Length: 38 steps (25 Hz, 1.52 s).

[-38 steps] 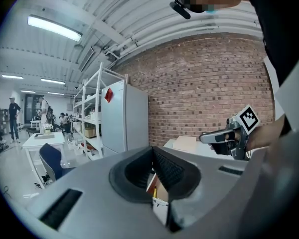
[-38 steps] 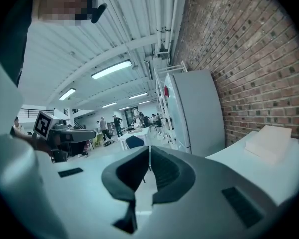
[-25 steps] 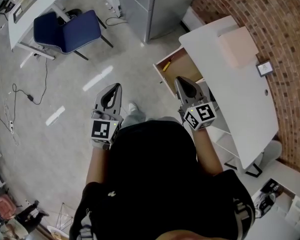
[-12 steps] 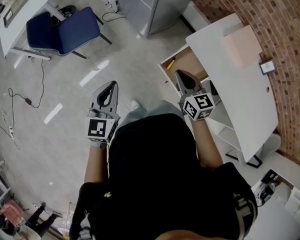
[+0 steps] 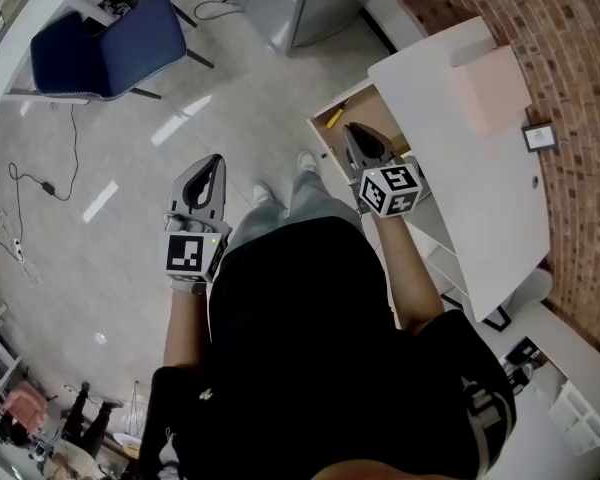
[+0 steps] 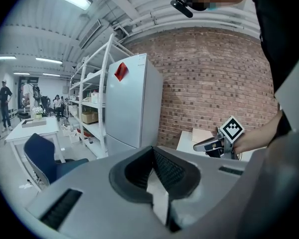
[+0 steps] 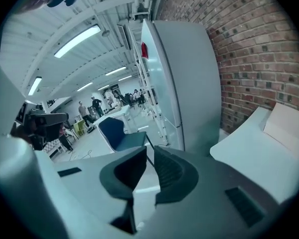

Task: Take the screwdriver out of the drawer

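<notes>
- At the 11 o'clock corner of the open drawer (image 5: 378, 120), seen from the head view, lies the yellow-handled screwdriver (image 5: 332, 118), untouched.
- Reaching looks to be the step in hand: the right gripper (image 5: 360, 136) hangs over the drawer, near the screwdriver at its 4 o'clock and apart from it.
- The next move, I judge, calls for dropping toward 10 o'clock and setting the jaws astride the handle.
- Its jaws have just been opening. They stand a narrow gap apart, with nothing between them.
- The left gripper (image 5: 211, 165) is well apart at 9 o'clock, over the floor (image 5: 130, 148), its jaws together and empty.
</notes>
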{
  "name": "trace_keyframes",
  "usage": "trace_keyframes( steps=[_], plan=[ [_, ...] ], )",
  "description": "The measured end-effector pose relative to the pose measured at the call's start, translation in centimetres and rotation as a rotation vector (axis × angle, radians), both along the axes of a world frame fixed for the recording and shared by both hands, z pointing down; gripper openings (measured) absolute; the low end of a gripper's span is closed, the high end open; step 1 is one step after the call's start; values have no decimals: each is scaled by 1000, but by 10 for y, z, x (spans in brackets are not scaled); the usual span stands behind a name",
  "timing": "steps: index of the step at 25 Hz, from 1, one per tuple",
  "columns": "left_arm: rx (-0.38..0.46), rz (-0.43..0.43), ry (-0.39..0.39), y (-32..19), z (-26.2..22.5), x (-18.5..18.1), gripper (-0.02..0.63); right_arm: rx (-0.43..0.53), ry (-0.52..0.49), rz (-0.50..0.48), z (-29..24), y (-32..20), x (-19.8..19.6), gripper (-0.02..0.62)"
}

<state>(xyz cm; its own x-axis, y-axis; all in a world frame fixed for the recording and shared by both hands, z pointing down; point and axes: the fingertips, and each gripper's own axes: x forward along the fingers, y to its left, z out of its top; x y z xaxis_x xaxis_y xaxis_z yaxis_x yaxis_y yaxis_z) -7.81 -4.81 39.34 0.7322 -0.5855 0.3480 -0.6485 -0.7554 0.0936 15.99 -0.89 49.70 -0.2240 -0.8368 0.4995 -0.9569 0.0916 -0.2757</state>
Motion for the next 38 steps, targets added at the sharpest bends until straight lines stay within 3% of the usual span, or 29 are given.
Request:
trace_keyframes(
  steps=[11, 25, 38],
  plan=[
    [-59, -68, -80, -15, 26, 33, 3, -204, -9, -16, 121, -21, 52, 58],
    [-173, -180, -201, -1, 64, 34, 3, -449, -8, 65, 274, -13, 93, 84],
    [-300, -247, -238, 7, 102, 37, 3, -604, -2, 157, 390, -16, 126, 129]
  ],
)
